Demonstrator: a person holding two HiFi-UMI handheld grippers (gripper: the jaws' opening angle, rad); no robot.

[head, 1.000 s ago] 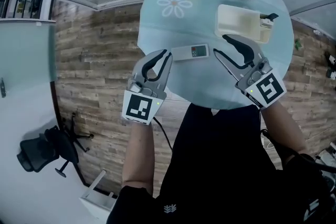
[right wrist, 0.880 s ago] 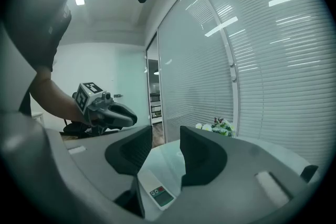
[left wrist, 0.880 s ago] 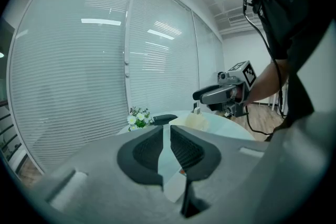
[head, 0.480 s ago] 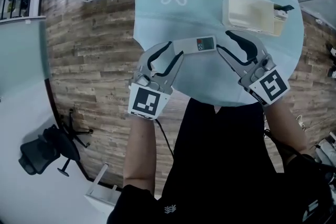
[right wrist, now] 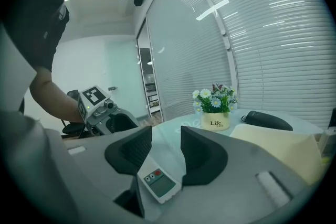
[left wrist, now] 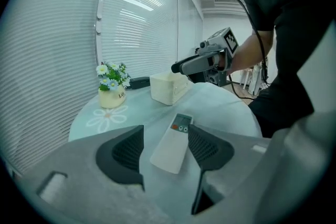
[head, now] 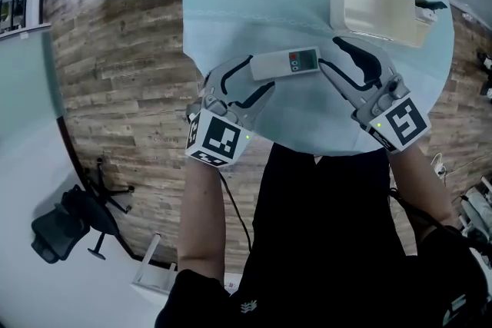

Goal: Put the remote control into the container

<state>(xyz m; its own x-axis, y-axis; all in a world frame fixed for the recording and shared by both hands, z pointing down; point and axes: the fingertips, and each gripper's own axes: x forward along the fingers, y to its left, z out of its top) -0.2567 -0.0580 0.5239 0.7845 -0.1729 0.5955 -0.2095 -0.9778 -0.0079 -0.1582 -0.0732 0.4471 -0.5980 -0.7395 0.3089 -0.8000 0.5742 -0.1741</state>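
left gripper [head: 257,73]: at seven o'clock of the remote, jaws just been opening, now wide, the plain end lying loose between them, set for a grab.
right gripper [head: 329,52]: at four o'clock, jaws apart around the button end, pads not pressing; looks like a steadying post.
remote control [head: 286,63]: flat on the table [head: 307,115], bridging both claws.
container [head: 380,8]: cream box at one o'clock beyond the remote, apart, waiting.
flower pot [left wrist: 111,93]: far at eleven o'clock, clear of the route.
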